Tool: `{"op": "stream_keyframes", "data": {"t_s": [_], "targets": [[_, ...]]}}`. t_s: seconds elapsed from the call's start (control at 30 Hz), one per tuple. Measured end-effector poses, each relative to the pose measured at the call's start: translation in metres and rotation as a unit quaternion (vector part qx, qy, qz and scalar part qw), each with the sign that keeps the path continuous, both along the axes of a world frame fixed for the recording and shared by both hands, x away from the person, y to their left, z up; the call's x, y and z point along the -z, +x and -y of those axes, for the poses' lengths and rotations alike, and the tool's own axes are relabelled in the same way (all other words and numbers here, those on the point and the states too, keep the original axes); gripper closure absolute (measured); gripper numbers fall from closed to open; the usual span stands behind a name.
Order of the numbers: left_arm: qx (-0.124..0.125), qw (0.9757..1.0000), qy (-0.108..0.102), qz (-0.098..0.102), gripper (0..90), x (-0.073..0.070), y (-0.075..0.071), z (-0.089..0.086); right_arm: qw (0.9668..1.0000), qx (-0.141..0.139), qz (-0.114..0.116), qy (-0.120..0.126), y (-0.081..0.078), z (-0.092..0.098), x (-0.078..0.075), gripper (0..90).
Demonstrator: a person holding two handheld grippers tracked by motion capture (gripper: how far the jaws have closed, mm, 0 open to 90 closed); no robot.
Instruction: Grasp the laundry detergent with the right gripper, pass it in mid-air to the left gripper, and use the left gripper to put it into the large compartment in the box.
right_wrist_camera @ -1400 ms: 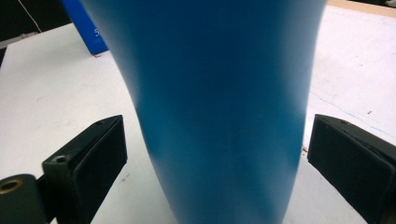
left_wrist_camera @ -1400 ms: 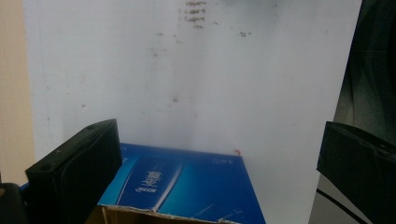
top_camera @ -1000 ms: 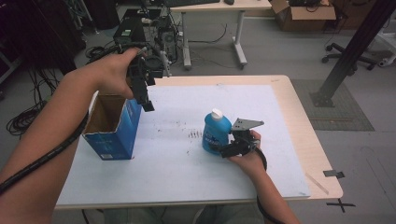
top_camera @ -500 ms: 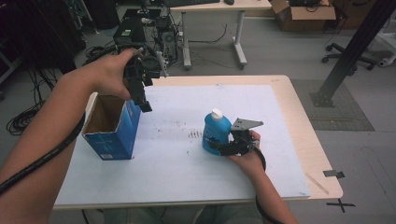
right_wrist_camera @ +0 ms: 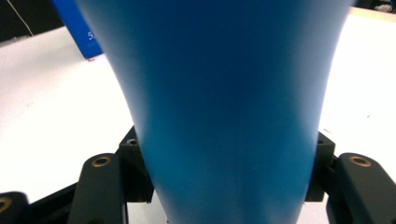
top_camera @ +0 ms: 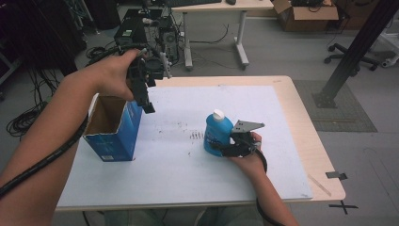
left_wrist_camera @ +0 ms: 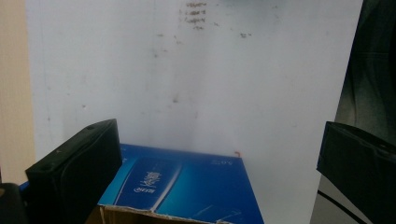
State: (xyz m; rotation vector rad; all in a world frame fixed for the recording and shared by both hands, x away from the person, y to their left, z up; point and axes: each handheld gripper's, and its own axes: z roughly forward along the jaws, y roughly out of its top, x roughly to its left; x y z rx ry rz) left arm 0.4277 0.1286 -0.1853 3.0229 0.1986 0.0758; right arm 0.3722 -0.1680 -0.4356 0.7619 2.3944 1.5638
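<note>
A blue bottle [top_camera: 217,134] with a white cap stands upright on the white sheet [top_camera: 188,179], right of the middle. My right gripper [top_camera: 221,148] comes in low from the near side. Its jaws have just been closing and now press on both sides of the bottle [right_wrist_camera: 224,93] near its base. An open-topped blue cardboard box [top_camera: 113,129] stands at the left. My left gripper [top_camera: 143,99] hangs in the air above the box's far right corner, pointing down, open with nothing between its jaws [left_wrist_camera: 219,149]. The box's rim [left_wrist_camera: 187,186] lies below them.
The sheet covers most of the wooden table [top_camera: 324,155]. A black tape mark [top_camera: 336,175] sits near the table's front right corner. Computers and cables [top_camera: 146,28] stand on the floor behind, and a black post [top_camera: 353,52] rises at the right.
The right gripper's jaws have drawn in onto the bottle. Both hands have stayed where they were, and the bottle and box have not moved.
</note>
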Motion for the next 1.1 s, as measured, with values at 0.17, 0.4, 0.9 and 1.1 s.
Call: {"op": "stream_keyframes", "data": {"t_s": [0.17, 0.4, 0.9, 1.1], "targets": [[0.000, 1.0000, 0.002, 0.000, 0.1, 0.000, 0.000, 0.001, 0.9998, -0.006, 0.014, -0.013, -0.001, -0.001, -0.002, 41.1], [0.000, 1.0000, 0.002, 0.000, 0.1, 0.000, 0.000, 0.001, 0.9997, -0.006, 0.021, -0.012, -0.002, 0.000, -0.002, 42.9], [0.001, 1.0000, 0.005, 0.000, 0.1, -0.002, 0.000, 0.005, 0.9997, -0.017, 0.018, 0.000, -0.001, 0.002, -0.013, 43.9], [0.004, 1.0000, 0.006, -0.001, 0.1, -0.004, 0.000, 0.008, 0.9996, -0.023, 0.016, 0.001, 0.001, 0.007, -0.021, 43.9]]}}
